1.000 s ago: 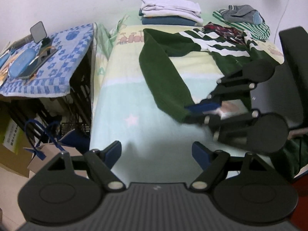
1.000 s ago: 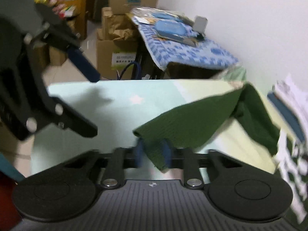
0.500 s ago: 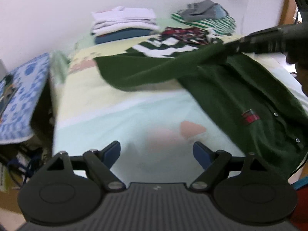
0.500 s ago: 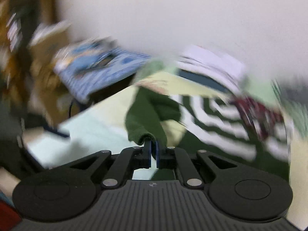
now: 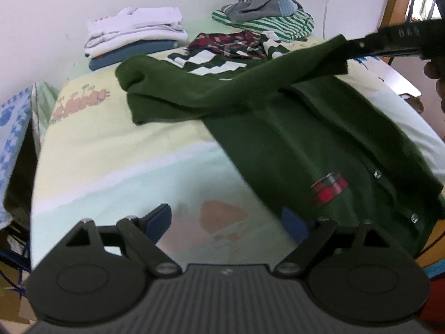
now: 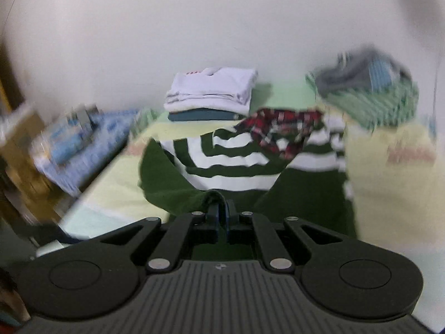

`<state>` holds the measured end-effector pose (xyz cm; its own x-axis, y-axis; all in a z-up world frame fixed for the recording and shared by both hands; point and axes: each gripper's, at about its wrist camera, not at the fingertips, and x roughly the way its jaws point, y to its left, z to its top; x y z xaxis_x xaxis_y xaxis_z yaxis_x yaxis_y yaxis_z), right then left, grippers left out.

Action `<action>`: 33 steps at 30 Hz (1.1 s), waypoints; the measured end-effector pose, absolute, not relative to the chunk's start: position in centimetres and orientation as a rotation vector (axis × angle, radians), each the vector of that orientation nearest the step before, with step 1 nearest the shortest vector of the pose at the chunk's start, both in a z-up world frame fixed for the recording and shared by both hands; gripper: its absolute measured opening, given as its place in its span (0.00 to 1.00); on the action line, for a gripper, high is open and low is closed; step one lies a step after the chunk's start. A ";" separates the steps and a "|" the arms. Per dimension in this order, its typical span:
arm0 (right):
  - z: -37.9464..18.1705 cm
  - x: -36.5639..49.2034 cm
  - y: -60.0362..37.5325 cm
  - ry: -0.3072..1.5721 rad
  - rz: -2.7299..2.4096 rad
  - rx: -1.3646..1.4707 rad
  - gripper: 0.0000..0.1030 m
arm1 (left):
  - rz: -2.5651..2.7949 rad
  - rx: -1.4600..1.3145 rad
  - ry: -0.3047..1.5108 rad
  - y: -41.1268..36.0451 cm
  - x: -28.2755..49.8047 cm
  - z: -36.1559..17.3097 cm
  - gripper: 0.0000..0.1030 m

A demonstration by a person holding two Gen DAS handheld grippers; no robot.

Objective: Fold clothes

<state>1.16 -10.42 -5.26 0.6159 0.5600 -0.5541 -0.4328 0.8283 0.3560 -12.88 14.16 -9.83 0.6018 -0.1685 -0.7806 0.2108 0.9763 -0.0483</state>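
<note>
2 tongs in play. Right tongs (image 6: pixel 221 213) pinch the sleeve cuff (image 5: pixel 331 55) of the green cardigan (image 5: pixel 319 144), lifted over its body, which lies flat on the bed (image 5: pixel 111 150), buttons up. Left tongs (image 5: pixel 226 218) hover near the cardigan's hem, jaws opening, nothing btwn them. Folded stack (image 5: pixel 136 30) sits beyond the cardigan by the wall. Knit looks soft, floppy, light; it sags w/o support, so prob. best gripped at cuff, shoulder seam or hem corners.
</note>
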 end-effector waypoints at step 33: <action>-10.3 7.5 -24.5 0.835 0.433 -0.012 0.38 | -0.051 -0.032 0.961 4.8 -9.6 -10.6 0.90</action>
